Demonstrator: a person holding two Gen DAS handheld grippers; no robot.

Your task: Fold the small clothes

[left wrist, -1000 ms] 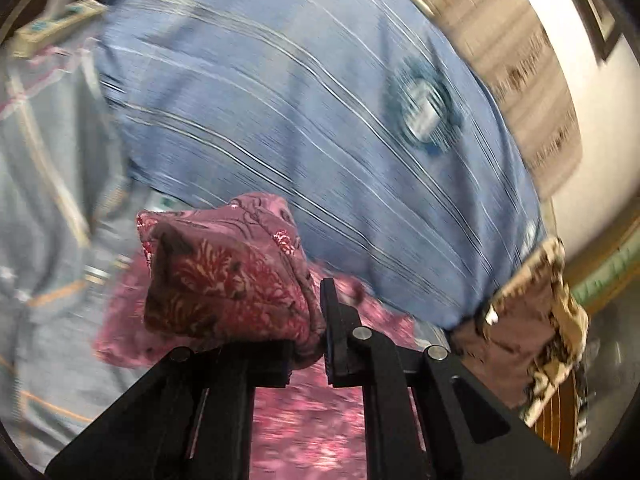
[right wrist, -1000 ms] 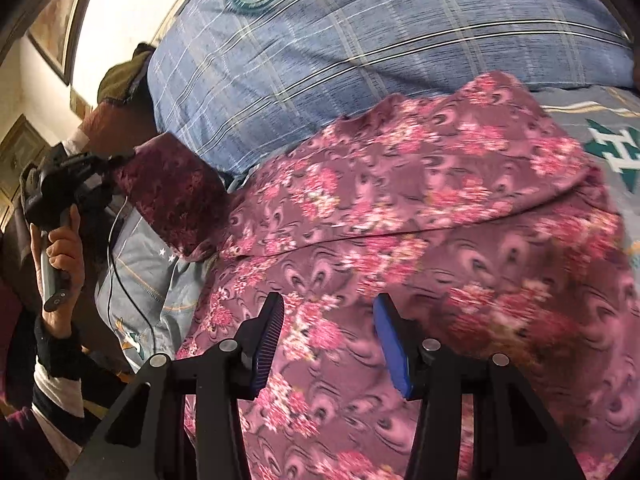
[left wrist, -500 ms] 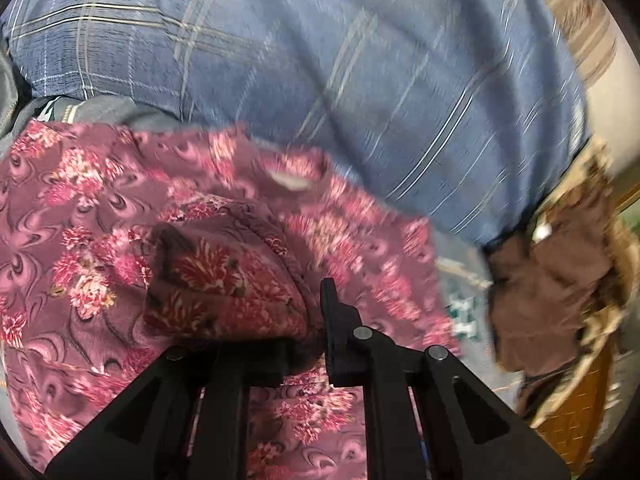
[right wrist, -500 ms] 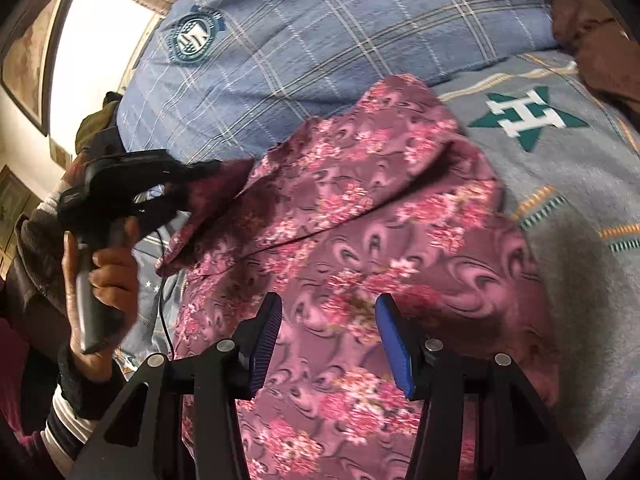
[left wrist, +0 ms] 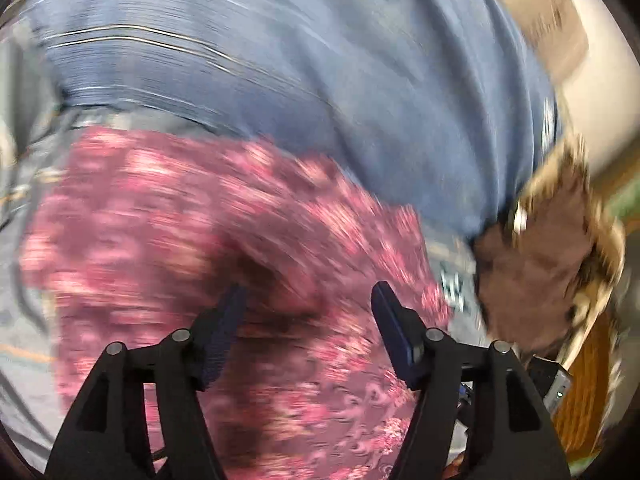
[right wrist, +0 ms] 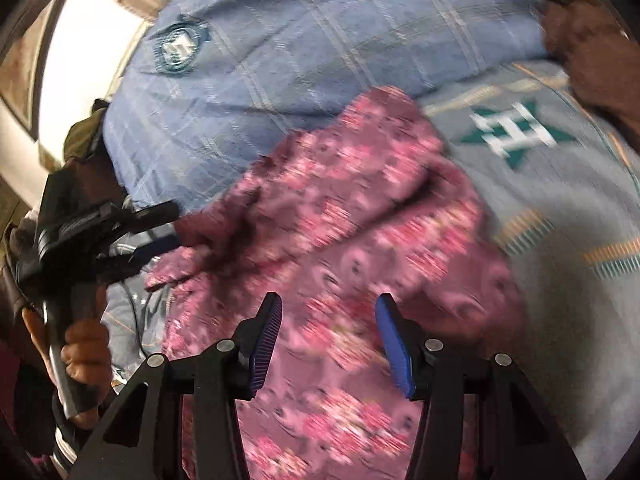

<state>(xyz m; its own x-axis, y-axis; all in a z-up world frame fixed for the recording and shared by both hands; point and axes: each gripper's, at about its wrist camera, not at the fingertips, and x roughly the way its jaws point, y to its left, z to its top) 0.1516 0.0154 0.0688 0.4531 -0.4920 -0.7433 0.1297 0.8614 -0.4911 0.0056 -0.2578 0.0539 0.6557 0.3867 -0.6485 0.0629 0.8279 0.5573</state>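
Observation:
A maroon floral garment [left wrist: 192, 232] lies spread on the grey bedsheet, blurred by motion. My left gripper [left wrist: 308, 308] is open and empty just above it. In the right wrist view the same garment [right wrist: 352, 232] lies partly folded over itself. My right gripper [right wrist: 328, 316] is open and empty above its near part. My left gripper [right wrist: 160, 224] shows there at the left, held in a hand, its jaws parted right at the garment's left edge.
A large blue plaid pillow [left wrist: 320, 80] lies behind the garment, also in the right wrist view [right wrist: 304, 52]. A brown patterned cloth [left wrist: 540, 264] sits at the right. The grey bedsheet [right wrist: 560, 208] has a green star logo.
My left gripper has opened and let go of the garment's folded corner, which now lies on the rest of the cloth. Both cameras are moving fast. The right gripper stays open.

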